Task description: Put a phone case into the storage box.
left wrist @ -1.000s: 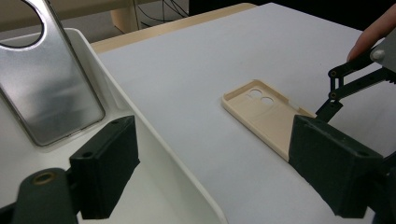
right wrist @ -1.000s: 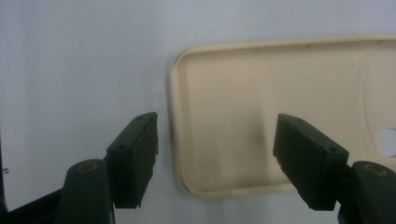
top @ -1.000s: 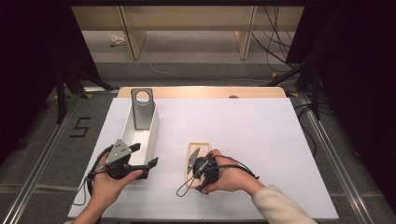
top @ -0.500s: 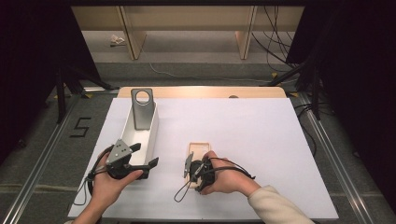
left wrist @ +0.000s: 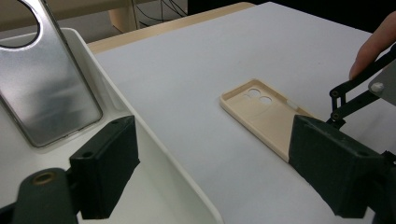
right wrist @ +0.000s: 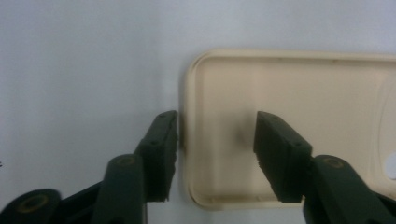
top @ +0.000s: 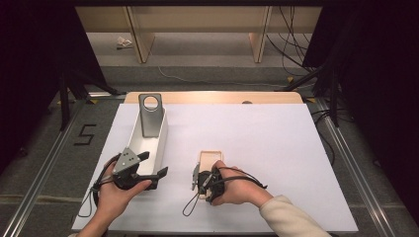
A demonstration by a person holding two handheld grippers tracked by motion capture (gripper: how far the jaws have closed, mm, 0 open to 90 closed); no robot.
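A beige phone case lies hollow side up on the white table. My right gripper points down at its near end. In the right gripper view the gripper straddles the rim of the case, one jaw outside it and one inside. The jaws have just been closing, and a gap remains at the inner pad. My left gripper stands open at the near end of a white tray. In the left gripper view the gripper spans the tray wall without pressing it.
A silver phone case with a round hole leans upright against the far end of the tray; it also appears as the silver case in the left gripper view. The beige case lies right of the tray. Dark stands flank the table.
The right hand has edged slightly left at the near end of the beige case. The left hand and the tray have not moved.
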